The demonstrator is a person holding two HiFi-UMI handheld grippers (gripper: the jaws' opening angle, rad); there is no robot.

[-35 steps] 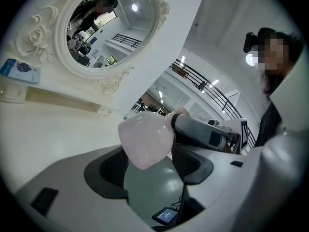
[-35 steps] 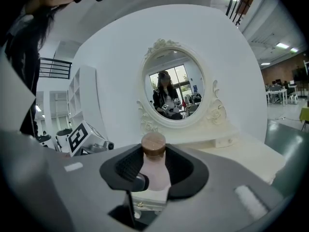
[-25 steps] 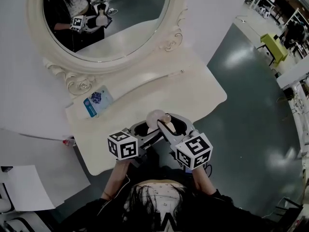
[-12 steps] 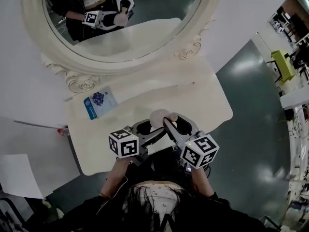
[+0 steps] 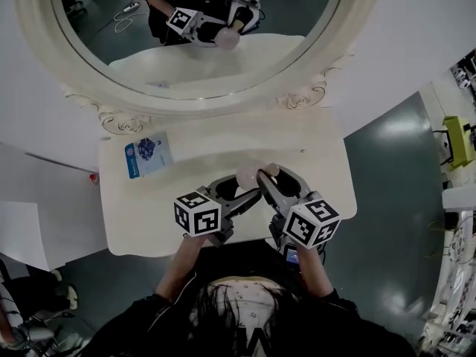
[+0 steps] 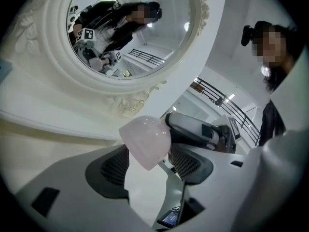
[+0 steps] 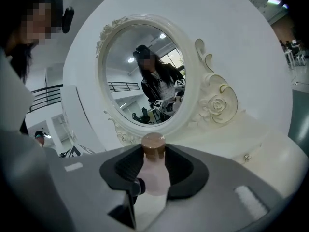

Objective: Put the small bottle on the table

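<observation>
Head view, 6 o'clock table (image 5: 149, 214) edge: our left gripper (image 5: 236, 187) and right gripper (image 5: 271, 181) pinch the small bottle (image 5: 248, 175); uneven release could drop it.

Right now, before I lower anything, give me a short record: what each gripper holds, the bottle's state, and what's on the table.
left gripper: closed on pink domed object
right gripper: closed on small bottle, upright, brown cap on top
bottle on table: no, held in the air over the table's front part
table: white, with a blue card lying at its left rear
</observation>
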